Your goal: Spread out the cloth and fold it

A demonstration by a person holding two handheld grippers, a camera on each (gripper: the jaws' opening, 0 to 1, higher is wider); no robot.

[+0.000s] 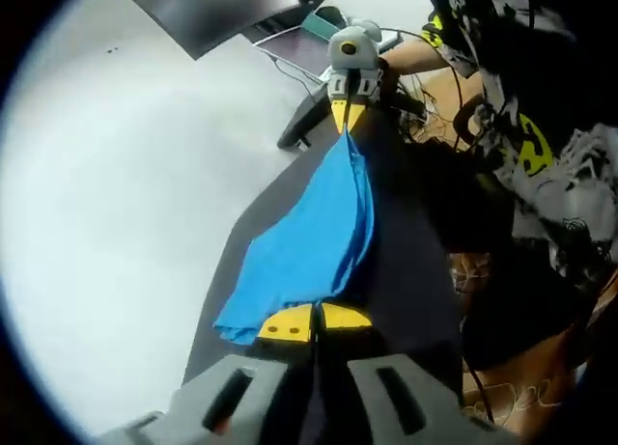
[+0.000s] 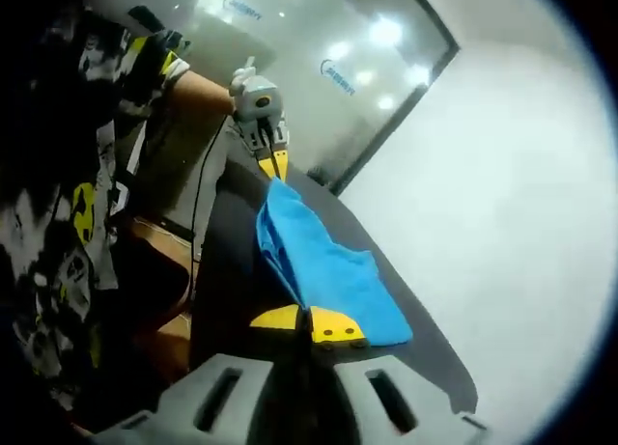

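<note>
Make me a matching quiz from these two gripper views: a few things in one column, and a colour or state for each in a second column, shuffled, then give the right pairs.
Things:
1. cloth
2. left gripper
3. mat under the cloth
4. table

Colour or state:
A. white, bare surface
B. blue, stretched between the two grippers
C. shut on one end of the cloth, yellow tips
D. dark, lying on the table

Pairs: 1-B, 2-C, 3-D, 4-A

The right gripper is likewise shut on the cloth's other end.
</note>
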